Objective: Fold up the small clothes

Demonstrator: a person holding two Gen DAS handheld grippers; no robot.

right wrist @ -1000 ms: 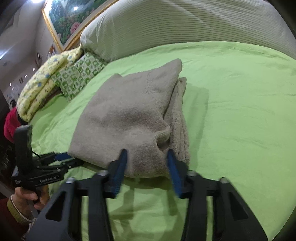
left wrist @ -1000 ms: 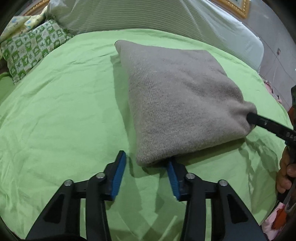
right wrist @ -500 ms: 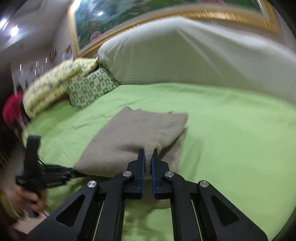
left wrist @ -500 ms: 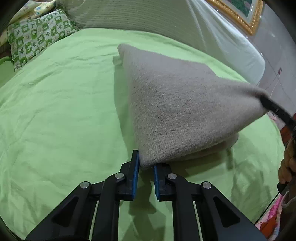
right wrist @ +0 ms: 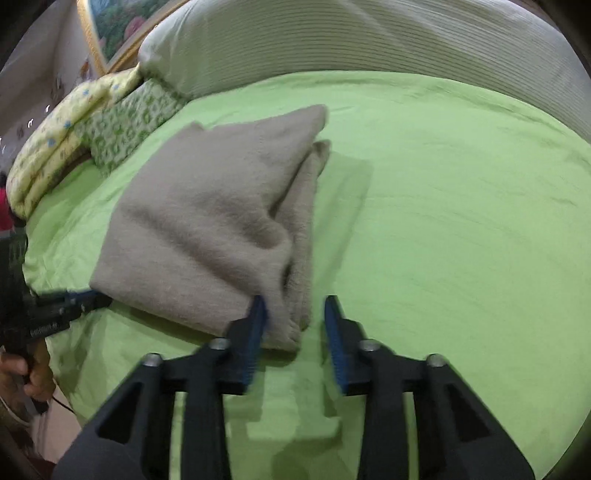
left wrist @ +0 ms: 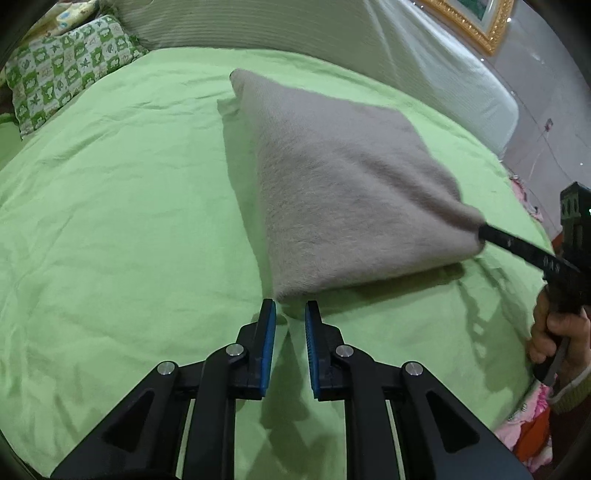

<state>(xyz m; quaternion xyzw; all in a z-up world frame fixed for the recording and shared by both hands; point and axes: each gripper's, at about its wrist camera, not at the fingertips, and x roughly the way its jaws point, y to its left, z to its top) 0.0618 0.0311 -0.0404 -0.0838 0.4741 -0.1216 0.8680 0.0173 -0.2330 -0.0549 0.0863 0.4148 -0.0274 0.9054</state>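
A grey knit garment (left wrist: 351,192) lies folded on the green bed sheet (left wrist: 110,221). My left gripper (left wrist: 290,310) is shut on the garment's near corner, which is pinched at the very tips of the blue pads. In the right wrist view the same garment (right wrist: 207,221) shows its stacked fold edges, and the left gripper (right wrist: 94,299) meets its left corner. My right gripper (right wrist: 293,314) is opening; the fold's end sits between the jaws, against the left pad and clear of the right one. The right gripper's finger (left wrist: 491,236) still reaches the garment's right corner.
A green patterned pillow (left wrist: 62,74) and a yellow quilt (right wrist: 55,147) lie at the bed's left. A long striped bolster (left wrist: 332,44) runs along the back under a gold-framed picture (left wrist: 476,22). A hand (left wrist: 557,332) holds the right gripper near the bed's edge, above pink cloth (left wrist: 524,432).
The left jaws closed on the near corner and have stayed there. The right jaws closed on the fold, lifted it, then came back down and opened.
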